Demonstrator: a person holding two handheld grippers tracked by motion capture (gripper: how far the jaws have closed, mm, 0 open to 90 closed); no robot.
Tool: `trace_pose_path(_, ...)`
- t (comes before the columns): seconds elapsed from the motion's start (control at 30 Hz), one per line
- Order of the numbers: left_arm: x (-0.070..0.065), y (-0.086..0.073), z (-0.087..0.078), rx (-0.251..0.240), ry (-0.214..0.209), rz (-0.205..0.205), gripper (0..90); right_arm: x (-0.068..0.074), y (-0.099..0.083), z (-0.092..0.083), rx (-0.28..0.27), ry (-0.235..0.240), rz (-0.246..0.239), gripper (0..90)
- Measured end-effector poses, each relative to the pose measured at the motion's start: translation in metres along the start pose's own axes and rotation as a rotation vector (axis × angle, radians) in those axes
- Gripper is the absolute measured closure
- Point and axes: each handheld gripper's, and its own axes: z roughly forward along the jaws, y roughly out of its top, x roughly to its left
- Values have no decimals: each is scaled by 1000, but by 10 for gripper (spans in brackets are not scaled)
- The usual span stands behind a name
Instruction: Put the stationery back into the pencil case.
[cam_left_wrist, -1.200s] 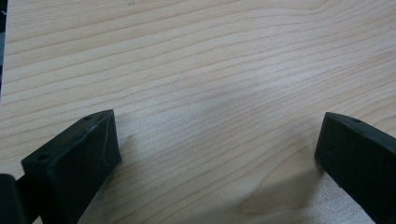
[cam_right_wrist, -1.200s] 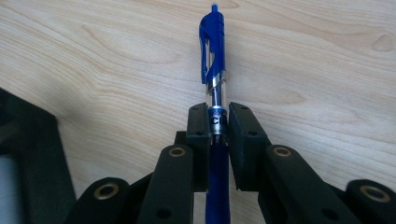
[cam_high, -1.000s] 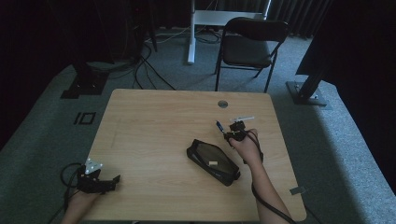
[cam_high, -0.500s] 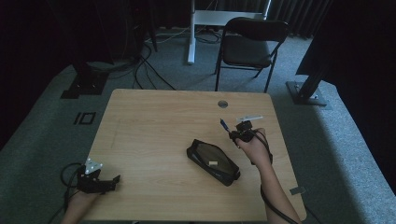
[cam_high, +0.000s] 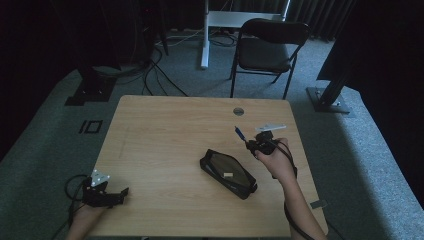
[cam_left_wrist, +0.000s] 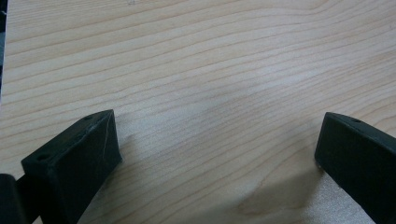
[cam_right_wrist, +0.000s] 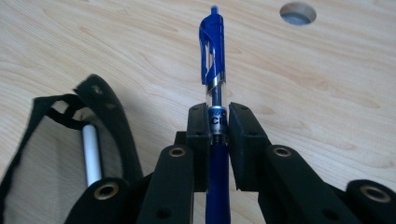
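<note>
R gripper (cam_right_wrist: 217, 126) clenched on blue pen (cam_right_wrist: 212, 51), held above table's (cam_high: 165, 130) right edge, prob. for lining up w/ the black mesh pouch (cam_high: 229, 172) lying near table's middle. L gripper (cam_high: 106, 192) idle at front-left corner, jaws spread, nothing between.

Blue pen (cam_right_wrist: 212, 51), black mesh pouch (cam_high: 228, 172), pale wood-grain table (cam_high: 165, 130).

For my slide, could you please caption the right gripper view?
Right claw shut on a blue pen beside an open black pouch.
</note>
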Motion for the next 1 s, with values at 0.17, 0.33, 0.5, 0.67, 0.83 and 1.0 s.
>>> trace_pose_path(0.17, 0, 0, 0, 0, 0, 0, 0, 8, 0, -10, -24, 16, -11, 791)
trace_pose_path(0.33, 0, 0, 0, 0, 0, 0, 0, 15, -1, -21, -50, 35, -25, 791)
trace_pose_path(0.5, 0, 0, 0, 0, 0, 1, 0, 22, 0, -29, -67, 52, -34, 791)
trace_pose_path(0.67, 0, 0, 0, -2, 0, 0, 0, 34, 0, -37, -82, 83, -67, 791)
trace_pose_path(0.83, 0, 0, 0, -3, 1, 0, 0, 41, -2, -40, -85, 105, -80, 791)
trace_pose_path(1.0, 0, 0, 0, -1, 0, 0, 0, 50, -6, -42, -95, 140, -112, 791)
